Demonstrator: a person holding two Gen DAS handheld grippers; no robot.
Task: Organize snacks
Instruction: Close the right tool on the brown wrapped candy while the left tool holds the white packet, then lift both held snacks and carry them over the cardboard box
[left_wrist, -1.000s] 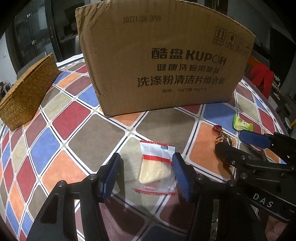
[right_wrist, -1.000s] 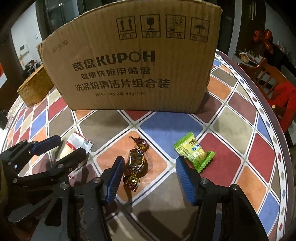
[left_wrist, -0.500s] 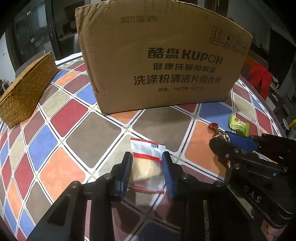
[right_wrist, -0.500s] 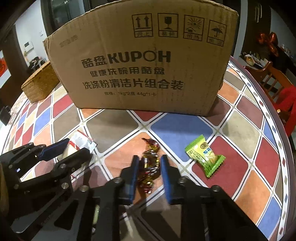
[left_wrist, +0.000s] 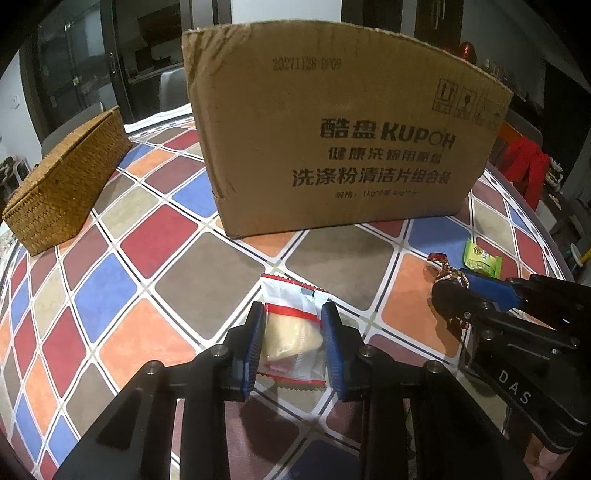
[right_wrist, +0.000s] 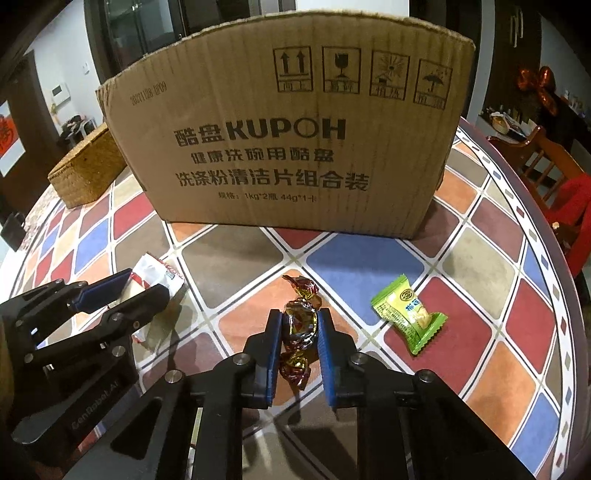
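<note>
Left tongs (left_wrist: 291, 334) clamp the clear snack packet (left_wrist: 291, 325), right tongs (right_wrist: 300, 328) clamp the foil candy (right_wrist: 300, 318), both in front of the cardboard box (right_wrist: 280, 147); green packet (right_wrist: 408, 314) front-right of box on the desk (right_wrist: 480, 251).

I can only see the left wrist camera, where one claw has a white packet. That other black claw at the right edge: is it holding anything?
Observer: Yes. In the right wrist view the right gripper is shut on a foil-wrapped candy, with a blue pad pressing on each side of it.
Operator: A green packet peeks out behind it. Is the claw touching that too?
Observer: No. The green packet lies flat on the table, clear of the gripper and off to its right in that view.
</note>
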